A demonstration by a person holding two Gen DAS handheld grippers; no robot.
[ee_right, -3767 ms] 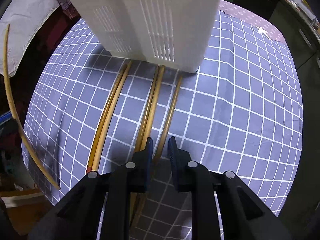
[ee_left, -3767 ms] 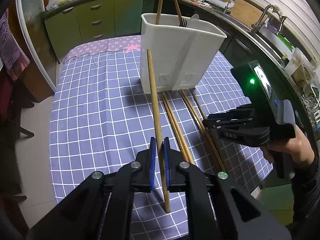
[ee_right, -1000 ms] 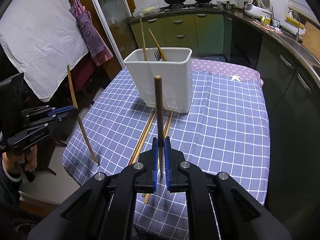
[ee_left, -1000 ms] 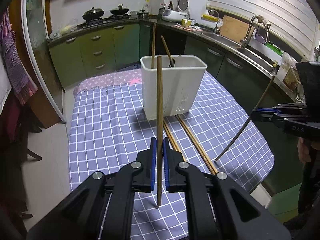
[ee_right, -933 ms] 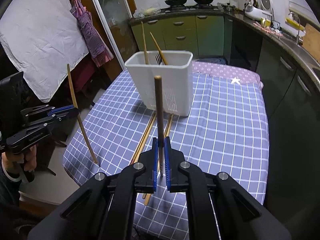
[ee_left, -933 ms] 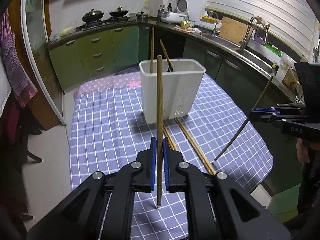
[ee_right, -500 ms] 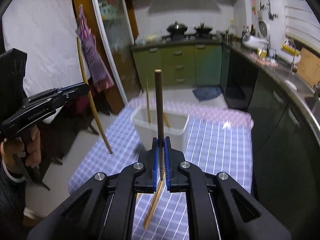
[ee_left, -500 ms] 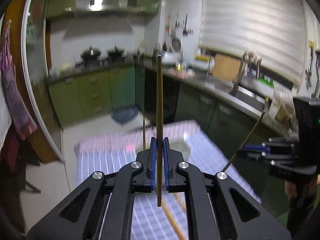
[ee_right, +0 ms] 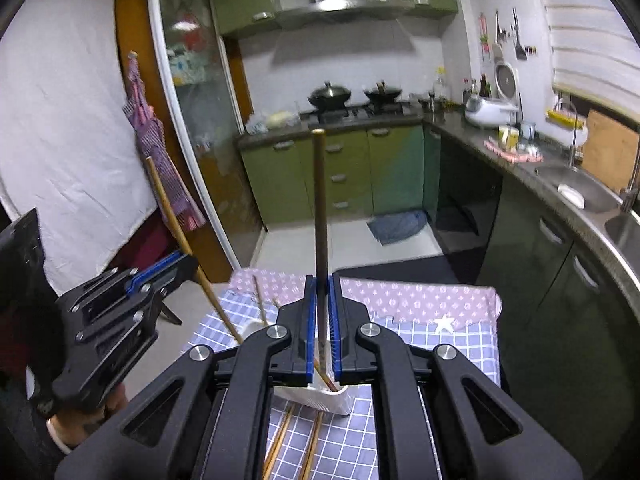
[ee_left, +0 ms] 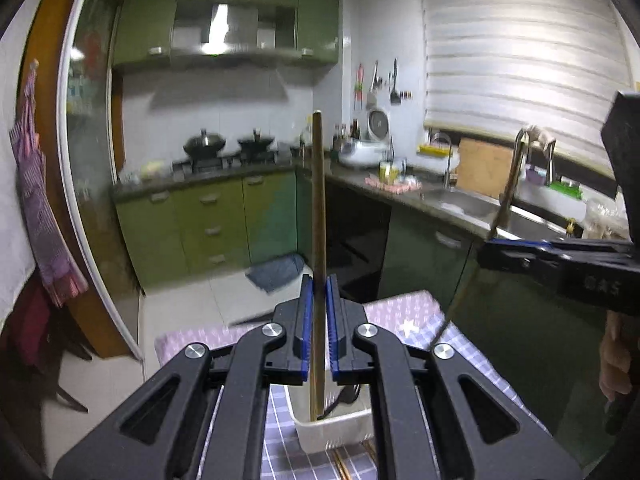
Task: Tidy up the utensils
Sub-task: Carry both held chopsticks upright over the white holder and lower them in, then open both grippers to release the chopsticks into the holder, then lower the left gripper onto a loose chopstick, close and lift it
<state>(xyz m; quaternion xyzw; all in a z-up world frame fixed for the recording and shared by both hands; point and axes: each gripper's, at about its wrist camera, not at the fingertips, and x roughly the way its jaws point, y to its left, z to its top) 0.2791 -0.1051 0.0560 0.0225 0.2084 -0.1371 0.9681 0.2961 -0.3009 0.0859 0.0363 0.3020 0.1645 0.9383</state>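
Both grippers high over the holder (ee_left: 332,426) now, each with a chopstick pinched upright. Left gripper (ee_left: 317,332) has its jaws clamped narrow on its chopstick (ee_left: 318,216), lower tip hanging just inside the rim — vertical so it can drop straight in. Right gripper (ee_right: 320,328) grips its chopstick (ee_right: 320,208) the same way, above the holder. More chopsticks (ee_right: 280,440) wait on the cloth — job's not done.

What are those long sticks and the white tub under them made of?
The chopstick in the left claw looks like wood or bamboo: tan, matte. The right claw holds a darker chopstick. The holder looks like white plastic, smooth, with slotted sides.
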